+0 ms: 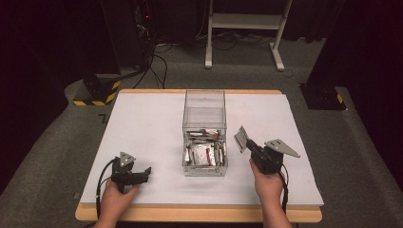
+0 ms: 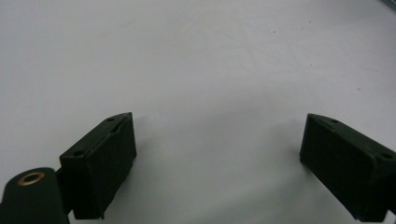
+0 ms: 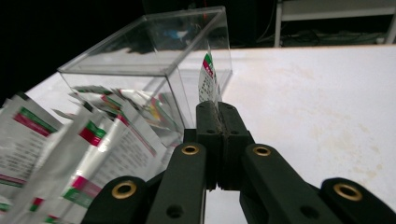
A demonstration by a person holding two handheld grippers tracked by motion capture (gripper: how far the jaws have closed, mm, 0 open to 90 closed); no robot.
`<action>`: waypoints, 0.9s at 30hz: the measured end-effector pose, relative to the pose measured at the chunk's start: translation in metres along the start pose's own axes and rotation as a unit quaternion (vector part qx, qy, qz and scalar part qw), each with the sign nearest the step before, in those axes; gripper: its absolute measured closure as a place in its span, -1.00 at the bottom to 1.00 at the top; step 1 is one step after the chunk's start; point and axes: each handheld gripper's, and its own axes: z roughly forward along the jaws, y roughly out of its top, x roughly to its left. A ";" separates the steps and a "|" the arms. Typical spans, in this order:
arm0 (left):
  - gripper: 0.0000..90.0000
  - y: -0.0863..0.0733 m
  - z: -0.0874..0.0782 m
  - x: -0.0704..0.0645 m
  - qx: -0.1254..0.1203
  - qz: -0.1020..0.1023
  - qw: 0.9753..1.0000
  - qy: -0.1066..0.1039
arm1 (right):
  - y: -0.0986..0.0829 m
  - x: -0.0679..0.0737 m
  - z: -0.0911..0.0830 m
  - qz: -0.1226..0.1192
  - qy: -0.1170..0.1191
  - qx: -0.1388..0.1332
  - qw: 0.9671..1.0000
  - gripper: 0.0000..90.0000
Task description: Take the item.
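Observation:
A clear plastic box point(image 1: 204, 110) stands at the middle of the white table point(image 1: 142, 118), with several silver sachets point(image 1: 204, 153) printed in red and green lying in its near end. To the right of the box my right gripper point(image 1: 252, 150) is shut on one sachet point(image 1: 242, 138), held above the table. In the right gripper view that sachet point(image 3: 208, 80) stands edge-on out of my right gripper point(image 3: 217, 110), beside the box point(image 3: 154, 56) and its sachets point(image 3: 70, 154). My left gripper point(image 1: 145, 174) is low at the front left, open point(image 2: 217, 126) and holding nothing.
The white table top point(image 2: 201, 56) lies bare under the left jaws. Beyond the table's far edge are a white frame stand point(image 1: 244, 28), cables and black posts with yellow-striped bases point(image 1: 97, 92). The table's front wooden edge point(image 1: 199, 213) is near both hands.

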 end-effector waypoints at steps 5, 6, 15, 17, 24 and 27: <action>-0.76 0.000 0.000 0.000 0.000 0.002 1.000 0.000 | -0.008 -0.003 0.009 0.001 -0.008 0.017 1.000 0.99; -0.76 0.000 0.000 0.000 0.000 0.002 1.000 0.000 | -0.009 -0.004 0.011 0.000 -0.009 0.021 1.000 0.99; -0.76 0.000 0.000 0.000 0.000 0.000 1.000 0.000 | -0.017 -0.009 0.019 0.001 -0.022 0.034 0.999 0.99; -0.76 0.000 0.000 0.000 0.000 0.000 1.000 0.000 | -0.017 -0.010 0.020 0.002 -0.024 0.035 0.999 0.99; -0.76 0.000 0.000 0.000 0.000 0.002 1.000 0.000 | -0.020 -0.016 0.025 0.007 -0.029 0.039 0.999 0.99; -0.76 0.000 0.000 0.000 -0.001 0.002 1.000 0.000 | -0.020 -0.019 0.026 0.013 -0.030 0.041 0.999 0.99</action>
